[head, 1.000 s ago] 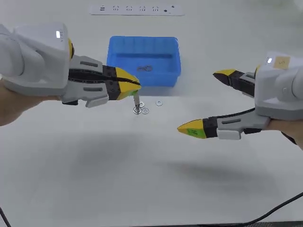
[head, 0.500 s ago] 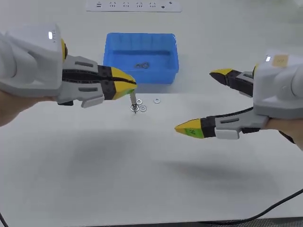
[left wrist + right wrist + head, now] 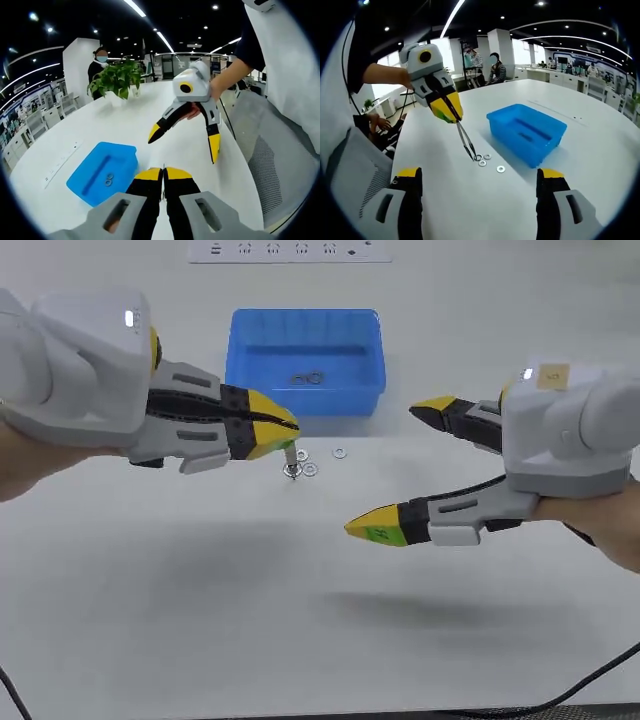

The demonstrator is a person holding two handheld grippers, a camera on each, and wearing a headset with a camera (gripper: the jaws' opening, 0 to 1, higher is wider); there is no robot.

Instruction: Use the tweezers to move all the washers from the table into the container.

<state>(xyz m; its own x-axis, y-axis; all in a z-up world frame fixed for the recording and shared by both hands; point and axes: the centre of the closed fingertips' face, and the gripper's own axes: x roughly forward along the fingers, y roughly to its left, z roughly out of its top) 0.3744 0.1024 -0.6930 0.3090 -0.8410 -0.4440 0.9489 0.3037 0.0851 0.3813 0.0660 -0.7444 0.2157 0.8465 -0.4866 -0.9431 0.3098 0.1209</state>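
Fingers of our left gripper point(image 3: 288, 425) were clamped on the tweezers point(image 3: 466, 141), tips down among the washers point(image 3: 482, 163); those of our right gripper point(image 3: 383, 470) stood wide apart.

Readable text: none.
Sticker point(image 3: 551, 373): yellowish patch on top of the right tool point(image 3: 383, 468); its mark is too small to read.
Green label point(image 3: 380, 534): on the tip of that tool's lower jaw; print blurred.
Power strip point(image 3: 290, 250): at the far edge of the counter point(image 3: 200, 620); markings illegible.
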